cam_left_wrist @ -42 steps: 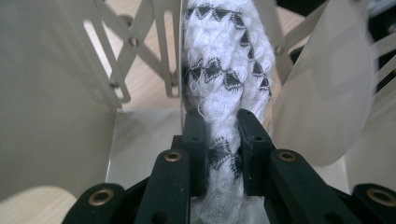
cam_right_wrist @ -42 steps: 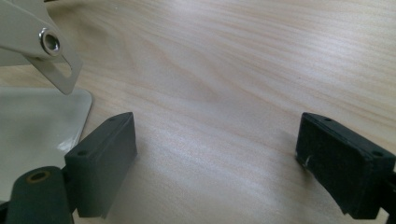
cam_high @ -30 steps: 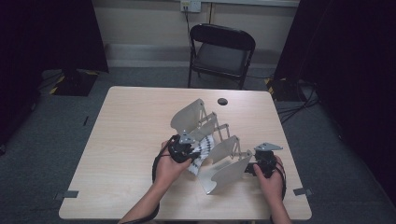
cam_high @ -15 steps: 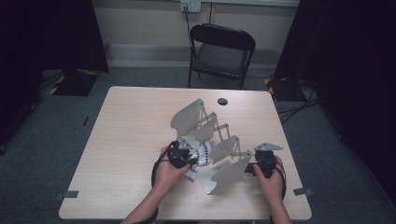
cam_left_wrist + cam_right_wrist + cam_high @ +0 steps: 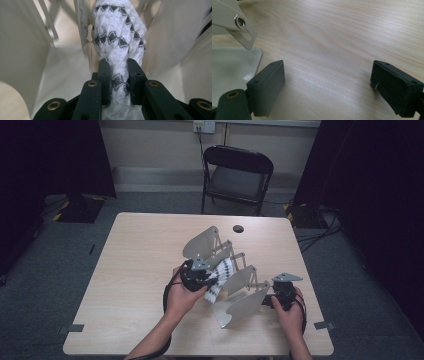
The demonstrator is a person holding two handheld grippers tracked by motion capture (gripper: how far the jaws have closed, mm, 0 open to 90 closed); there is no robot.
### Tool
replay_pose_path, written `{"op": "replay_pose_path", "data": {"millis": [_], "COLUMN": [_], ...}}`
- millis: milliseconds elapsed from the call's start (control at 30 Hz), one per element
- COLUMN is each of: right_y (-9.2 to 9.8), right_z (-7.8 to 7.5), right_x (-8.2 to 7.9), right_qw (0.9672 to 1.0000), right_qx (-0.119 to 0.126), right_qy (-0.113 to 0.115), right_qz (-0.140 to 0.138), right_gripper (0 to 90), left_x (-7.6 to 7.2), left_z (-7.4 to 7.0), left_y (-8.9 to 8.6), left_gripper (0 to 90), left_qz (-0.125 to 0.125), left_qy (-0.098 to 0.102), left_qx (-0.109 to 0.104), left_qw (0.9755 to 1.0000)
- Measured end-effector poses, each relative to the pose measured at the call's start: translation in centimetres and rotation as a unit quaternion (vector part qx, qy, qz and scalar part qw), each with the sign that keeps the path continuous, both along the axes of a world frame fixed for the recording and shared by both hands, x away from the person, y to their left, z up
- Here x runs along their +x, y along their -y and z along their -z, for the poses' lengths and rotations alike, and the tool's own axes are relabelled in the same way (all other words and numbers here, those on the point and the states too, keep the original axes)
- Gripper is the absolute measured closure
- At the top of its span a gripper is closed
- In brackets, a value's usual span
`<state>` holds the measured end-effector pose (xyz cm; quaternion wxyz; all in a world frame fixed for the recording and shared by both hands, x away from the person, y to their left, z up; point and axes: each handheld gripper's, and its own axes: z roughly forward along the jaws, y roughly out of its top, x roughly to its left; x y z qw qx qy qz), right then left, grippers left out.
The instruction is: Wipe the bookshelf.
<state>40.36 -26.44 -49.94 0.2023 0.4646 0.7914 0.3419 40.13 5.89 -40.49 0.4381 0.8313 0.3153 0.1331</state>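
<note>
My left tongs (image 5: 116, 72) are clamped on the cloth (image 5: 117, 42), a white knit with black zigzag bands. The pads press it from both sides, and a bunched length runs up and away from the tips. In the high view the left tongs (image 5: 197, 279) hold this cloth over the middle of the rack (image 5: 240, 307), a pale folding frame of flat metal plates standing on the table (image 5: 135, 270).

Judged state of work: the cloth is gripped and sits between two plates of the rack. I cannot tell whether it is going in or coming out. Part of it lies among the plates; the gripped end is raised above them.

My right tongs (image 5: 329, 87) stand wide apart with nothing between them, just above bare table, one jaw just beside the rack's near plate (image 5: 229, 67). In the high view the right tongs (image 5: 280, 297) rest at the rack's right end, apparently to steady it.

Farther off: a small dark disc (image 5: 238, 228) near the far table edge, and a chair (image 5: 237, 175) beyond.
</note>
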Motion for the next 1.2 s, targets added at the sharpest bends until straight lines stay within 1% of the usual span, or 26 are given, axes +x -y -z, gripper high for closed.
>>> {"op": "replay_pose_path", "data": {"millis": [100, 133, 167, 200, 233, 300, 400, 533, 600, 767, 833, 900, 933, 1000, 1033, 1133, 1200], "right_y": [0.0, 0.0, 0.0, 0.0, 0.0, 0.0, 0.0, 0.0, 0.0, 0.0, 0.0, 0.0, 0.0, 0.0, 0.0, 0.0, 0.0], "right_z": [0.0, 0.0, 0.0, 0.0, 0.0, 0.0, 0.0, 0.0, 0.0, 0.0, 0.0, 0.0, 0.0, 0.0, 0.0, 0.0, 0.0], "right_x": [0.0, 0.0, 0.0, 0.0, 0.0, 0.0, 0.0, 0.0, 0.0, 0.0, 0.0, 0.0, 0.0, 0.0, 0.0, 0.0, 0.0], "right_qw": [1.0000, 1.0000, 1.0000, 1.0000, 1.0000, 1.0000, 1.0000, 1.0000, 1.0000, 1.0000, 1.0000, 1.0000, 1.0000, 1.0000, 1.0000, 1.0000, 1.0000], "right_qx": [0.000, 0.000, 0.000, 0.000, 0.000, 0.000, 0.000, 0.000, 0.000, 0.001, 0.001, 0.000, 0.000, 0.000, 0.000, 0.000, 0.000], "right_qy": [0.000, 0.000, 0.000, 0.000, 0.000, 0.000, 0.000, 0.000, 0.000, 0.000, 0.000, 0.000, 0.000, 0.000, 0.000, 0.000, 0.000], "right_qz": [0.000, 0.000, 0.000, 0.000, 0.000, 0.000, 0.000, 0.000, 0.000, 0.000, -0.001, -0.001, -0.001, -0.001, -0.001, -0.001, -0.001], "right_gripper": [11.7, 11.7, 11.7, 11.7, 11.7, 11.7, 11.7, 11.7, 11.6, 11.6, 11.6, 11.7, 11.7, 11.7, 11.6, 11.6, 11.7], "left_x": [0.1, 0.3, 0.4, 0.5, 0.5, 0.5, 0.4, 0.3, 0.3, 0.3, 0.3, 0.3, 0.3, 0.1, 0.1, 0.2, 0.2], "left_z": [-2.4, -2.8, -2.9, -2.7, -2.3, -1.2, 0.9, 2.5, 3.0, 4.3, 4.6, 4.8, 4.8, 5.1, 5.2, 6.1, 6.8], "left_y": [0.5, 0.7, 0.9, 1.2, 1.4, 1.9, 2.2, 2.7, 2.8, 2.7, 2.5, 2.4, 2.3, 2.3, 2.3, 2.2, 2.1], "left_gripper": [75.9, 75.9, 75.9, 75.9, 75.9, 75.9, 75.9, 75.9, 75.9, 75.7, 75.7, 75.7, 75.7, 75.6, 75.5, 75.3, 75.3], "left_qz": [0.000, 0.001, 0.004, 0.008, 0.010, 0.020, 0.023, 0.029, 0.031, 0.026, 0.026, 0.024, 0.026, 0.022, 0.025, 0.022, 0.016], "left_qy": [0.024, 0.027, 0.025, 0.025, 0.019, 0.012, -0.008, -0.023, -0.021, -0.036, -0.037, -0.039, -0.040, -0.039, -0.040, -0.049, -0.056], "left_qx": [-0.014, -0.017, -0.015, -0.014, -0.006, 0.003, 0.007, 0.017, 0.024, 0.026, 0.033, 0.028, 0.034, 0.032, 0.036, 0.044, 0.040], "left_qw": [0.9996, 0.9995, 0.9996, 0.9996, 0.9997, 0.9997, 0.9997, 0.9992, 0.9990, 0.9987, 0.9984, 0.9986, 0.9983, 0.9985, 0.9982, 0.9976, 0.9975]}}
